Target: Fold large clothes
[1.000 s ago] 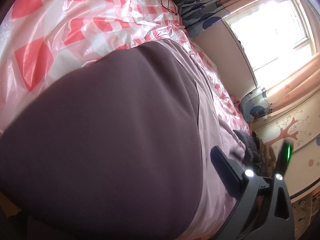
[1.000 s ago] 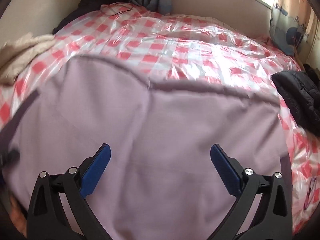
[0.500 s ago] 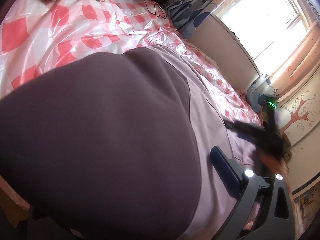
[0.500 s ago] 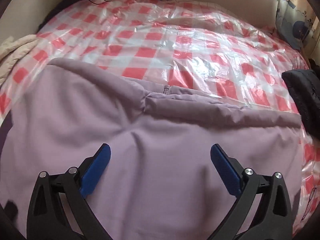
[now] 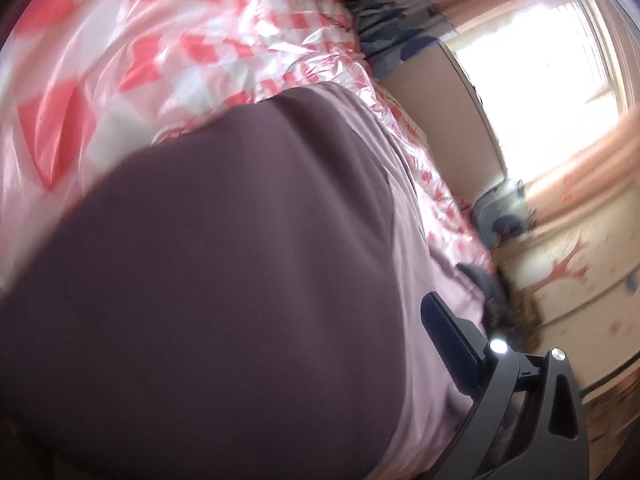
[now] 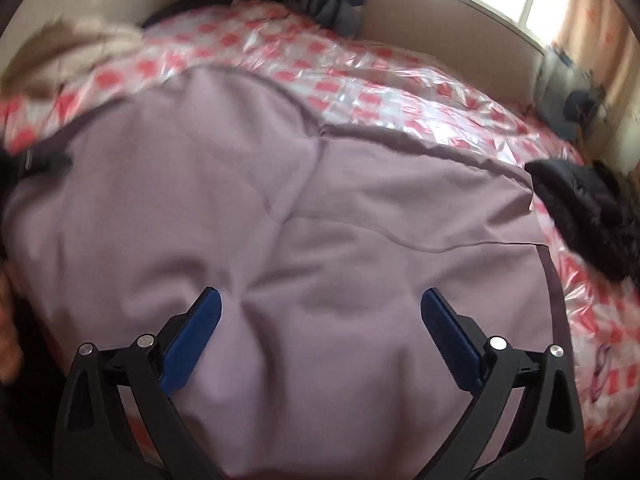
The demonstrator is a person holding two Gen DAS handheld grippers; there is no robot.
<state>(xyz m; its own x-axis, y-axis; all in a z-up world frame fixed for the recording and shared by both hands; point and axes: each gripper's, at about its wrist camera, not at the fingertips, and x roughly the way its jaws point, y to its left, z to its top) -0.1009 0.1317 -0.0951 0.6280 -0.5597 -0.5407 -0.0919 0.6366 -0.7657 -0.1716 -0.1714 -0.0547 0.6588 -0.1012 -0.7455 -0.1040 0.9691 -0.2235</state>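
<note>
The right gripper (image 6: pixel 320 320) hangs low over the near part of the bed, its two blue-padded fingers (image 6: pixel 192 332) spread wide apart with nothing between them but the lilac garment (image 6: pixel 304 208) lying underneath; the pads sit close above the cloth, and whether they touch it cannot be told. The left gripper (image 5: pixel 448 340) is tipped over on its side, so that the bed slants across its view — only one blue finger shows at the lower right, the other being hidden behind a dark purple swell of the same garment that fills the frame, so how far it stands open, or whether it has hold of the cloth, cannot be told. The garment is large and spread across the near half of the bed, pale lilac on its upper face with a darker purple border along its right edge; creases gather toward the spot between the right gripper's fingers, a curved seam runs across its middle, and its far edge makes a rounded lobe on the left and a straighter ridge on the right. It lies on a red-and-white checked plastic sheet (image 6: pixel 360 76) that covers the bed and shows bare along the far side up to the headboard panel (image 6: pixel 452 28). A black padded jacket (image 6: pixel 588 216) lies at the bed's right edge, just beside the garment's corner; beige bedding (image 6: pixel 76 56) is heaped at the far left corner — both blurred.
</note>
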